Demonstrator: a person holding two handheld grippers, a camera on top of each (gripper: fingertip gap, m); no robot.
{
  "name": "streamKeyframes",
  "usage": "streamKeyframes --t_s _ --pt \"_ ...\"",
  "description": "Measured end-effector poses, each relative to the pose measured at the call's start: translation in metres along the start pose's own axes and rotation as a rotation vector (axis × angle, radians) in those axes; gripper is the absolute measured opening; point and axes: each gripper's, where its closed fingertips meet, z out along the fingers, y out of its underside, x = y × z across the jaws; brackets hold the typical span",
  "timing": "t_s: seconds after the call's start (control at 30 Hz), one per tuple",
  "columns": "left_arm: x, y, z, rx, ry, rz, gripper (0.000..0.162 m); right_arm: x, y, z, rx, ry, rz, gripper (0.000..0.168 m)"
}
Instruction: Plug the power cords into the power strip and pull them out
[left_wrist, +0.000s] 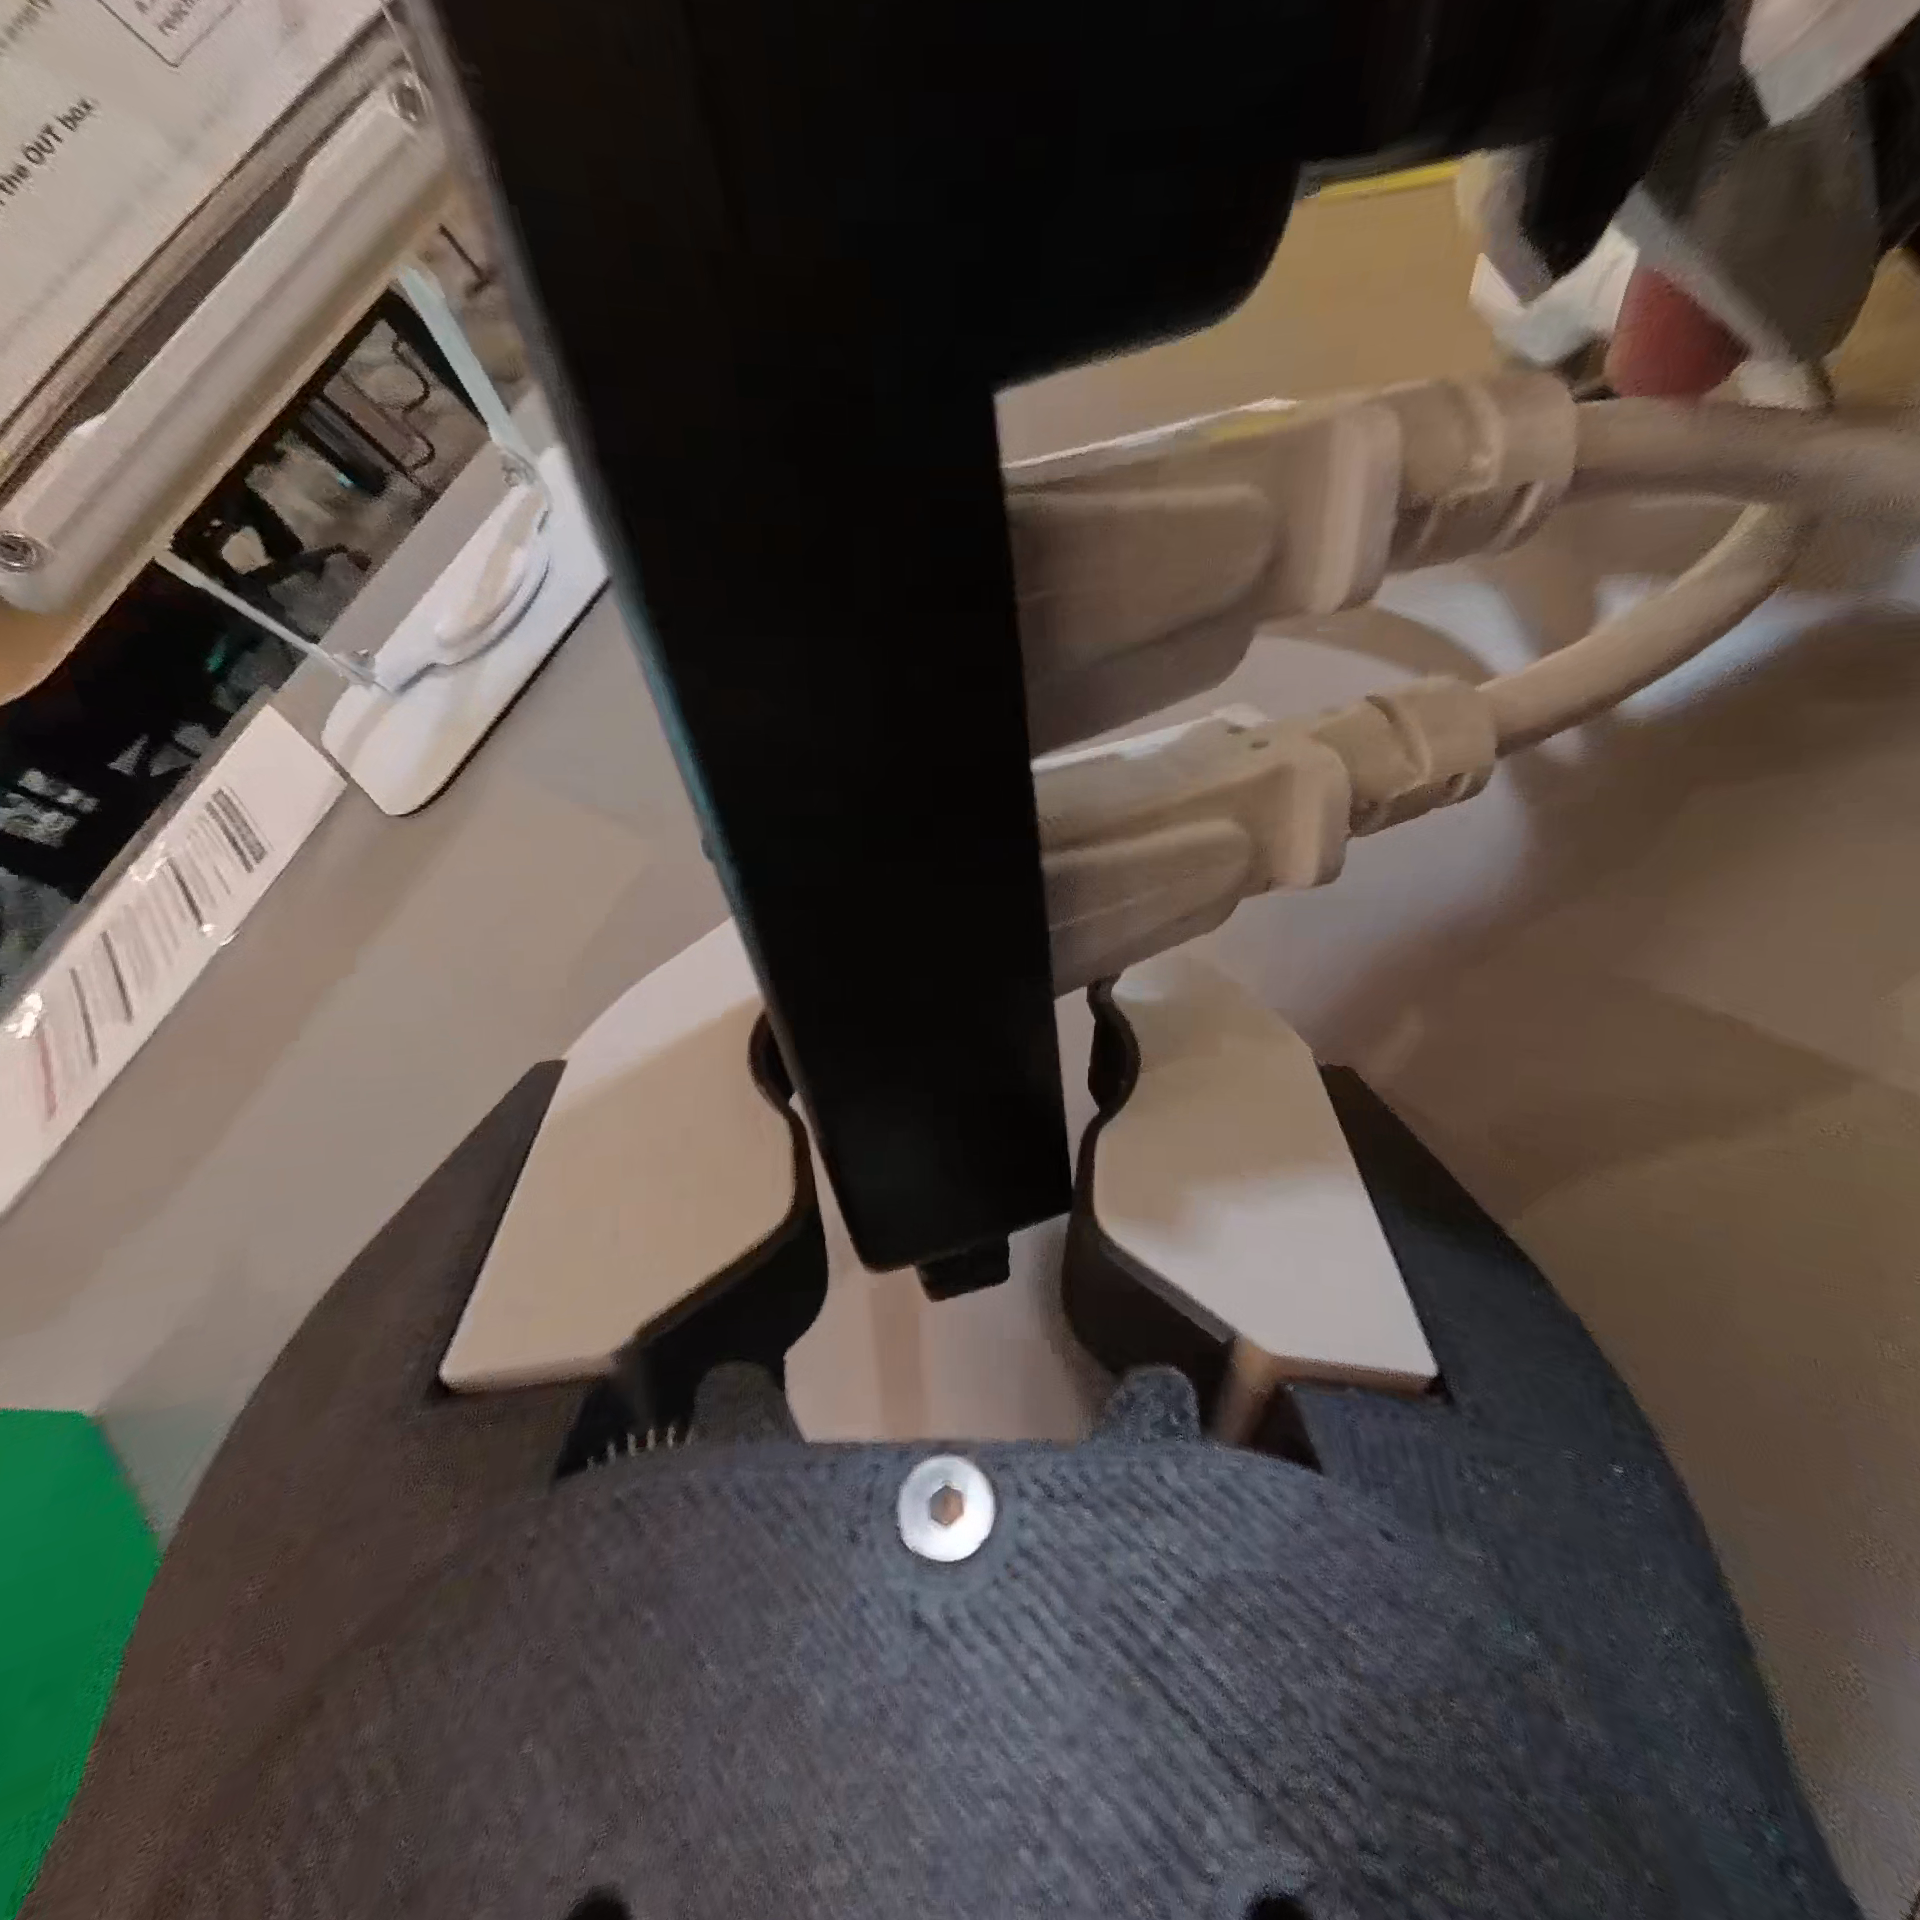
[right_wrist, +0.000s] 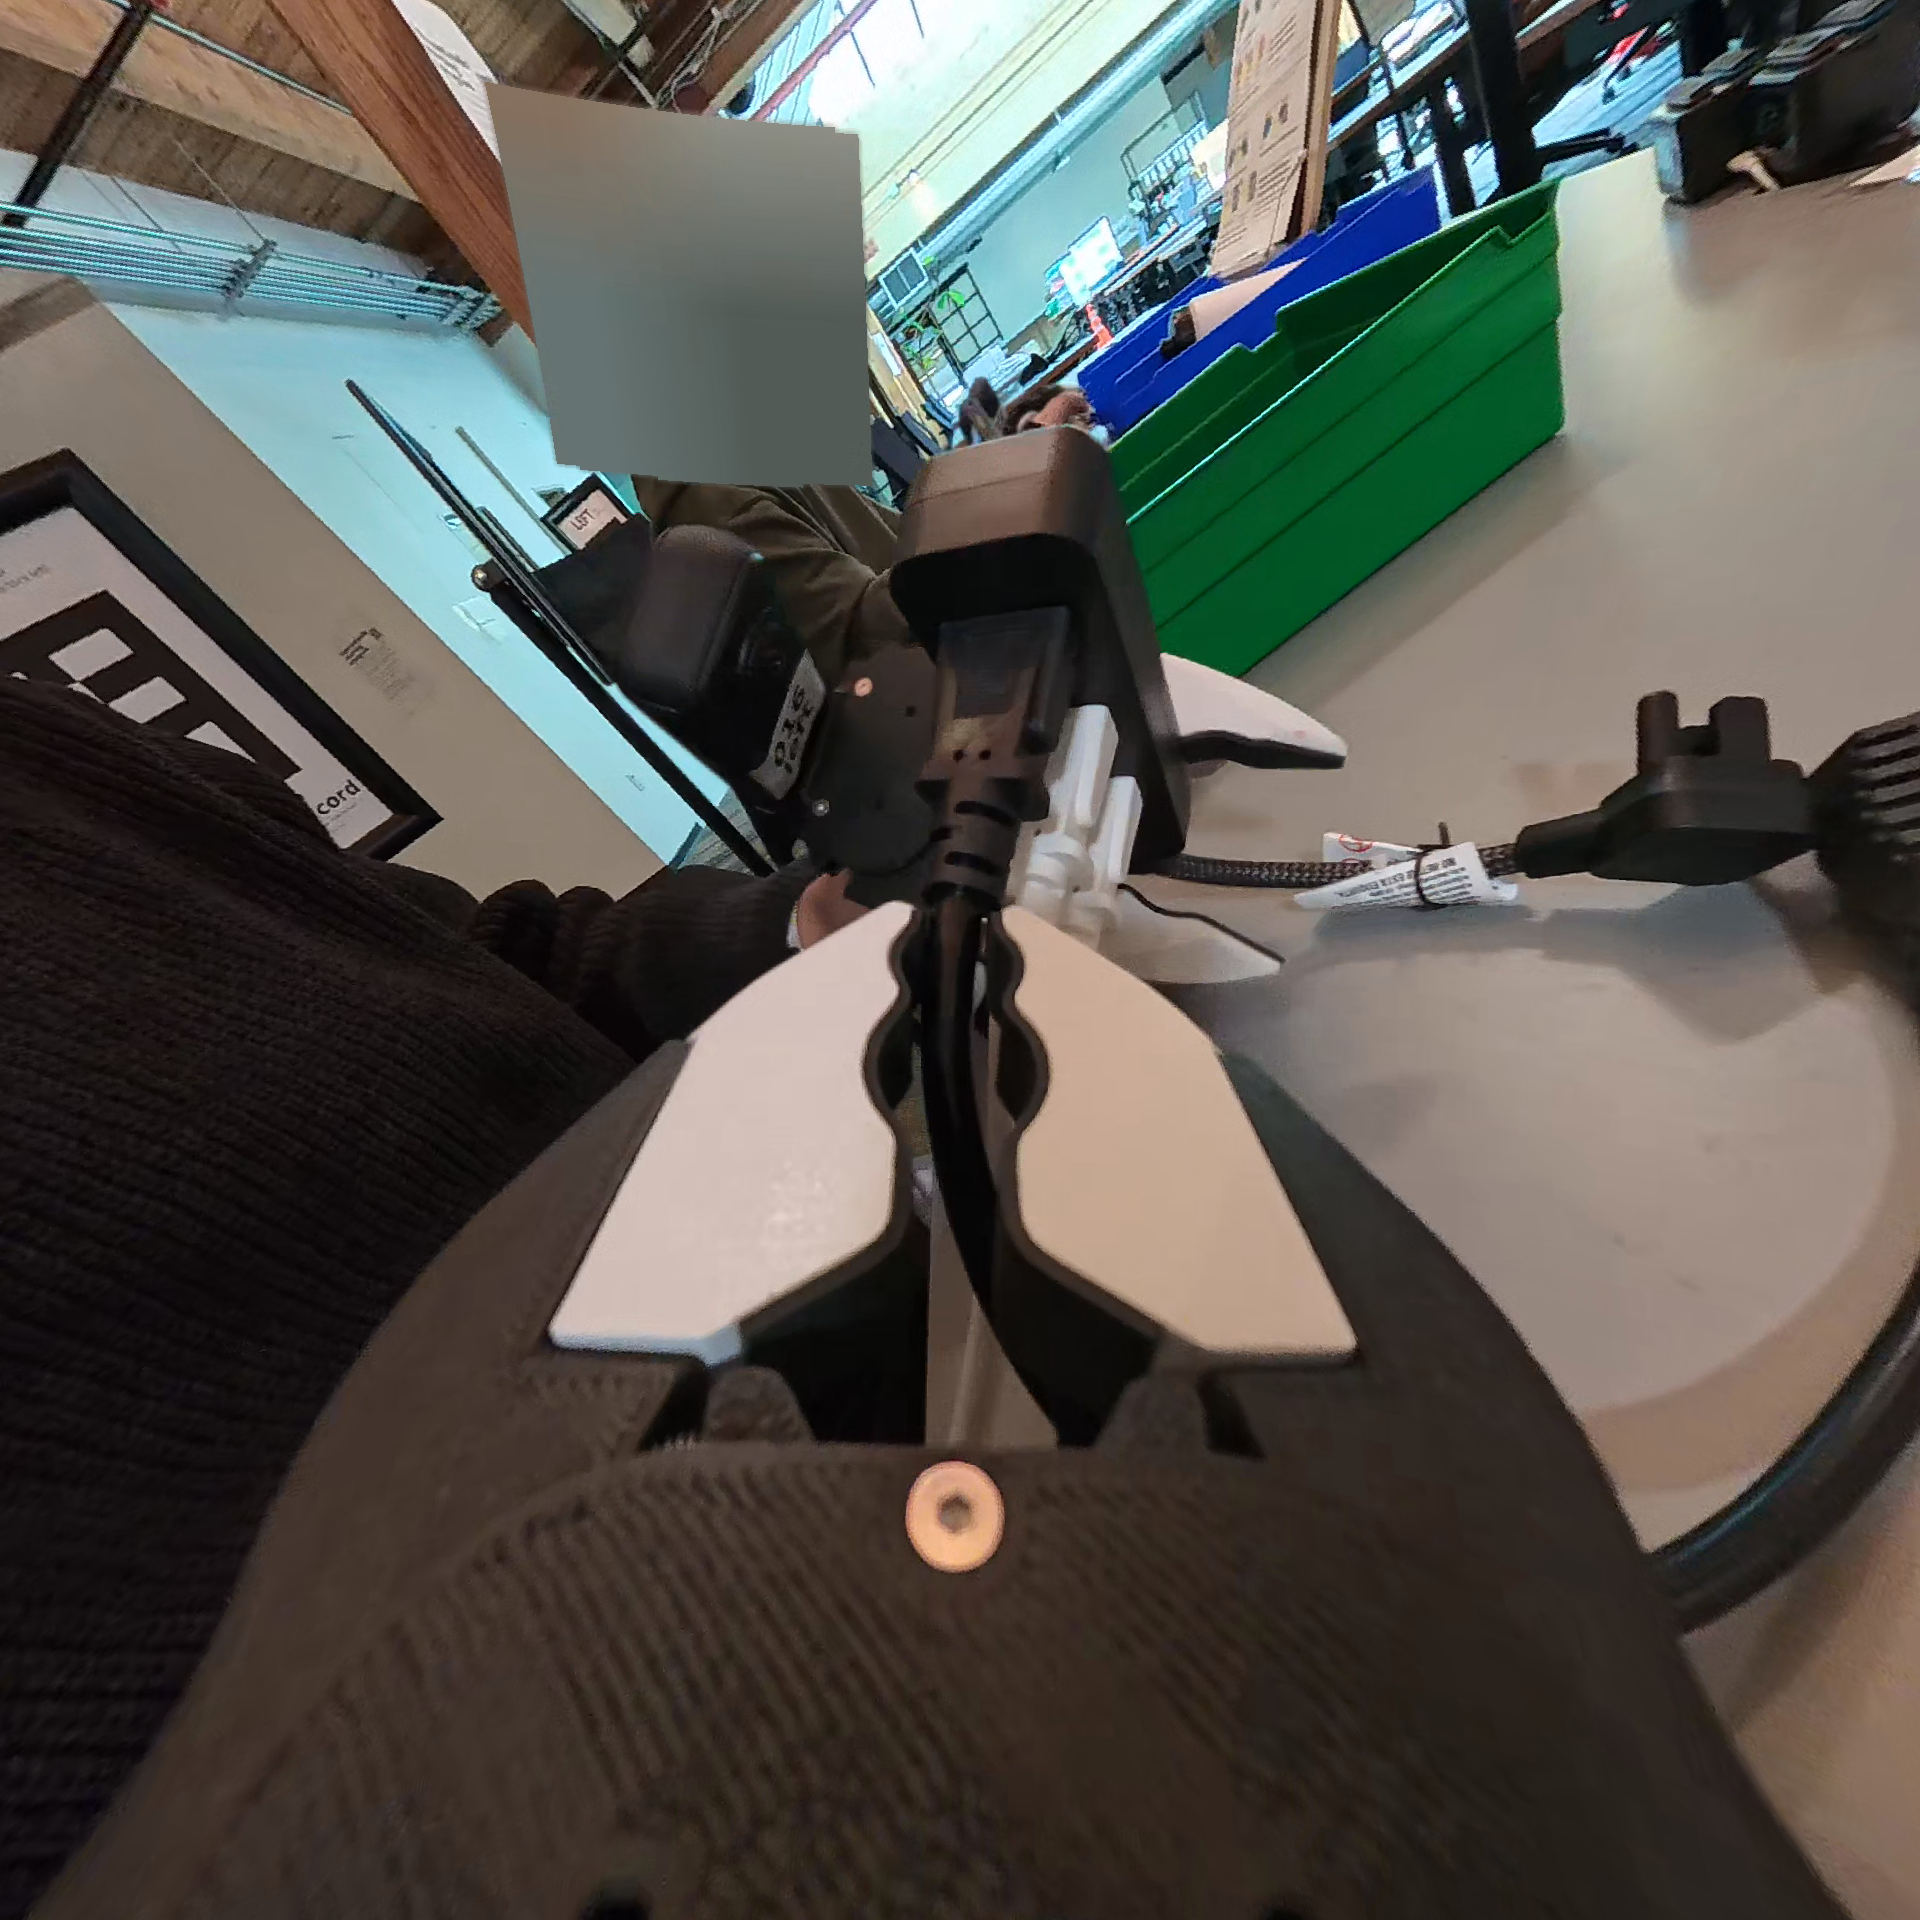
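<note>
While two white plugs (left_wrist: 1174, 582) sit in, grippers clamp.

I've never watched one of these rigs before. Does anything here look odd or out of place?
Yes: the black power strip isn't lying on the table; the left gripper holds it up by one end. Two white plugs jut sideways from it, and the right gripper pinches a black cord.
</note>
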Motion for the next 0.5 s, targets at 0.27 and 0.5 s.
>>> streamKeyframes --t_s 0.27,0.5 --pt "-0.007 -0.003 0.015 0.062 -0.010 0.001 0.130 -0.008 0.008 0.005 -0.046 -0.046 0.006 0.011" --pt "0.000 -0.016 0.003 0.122 0.051 0.071 0.061 -0.012 0.008 0.006 -0.036 -0.081 0.030 0.011"
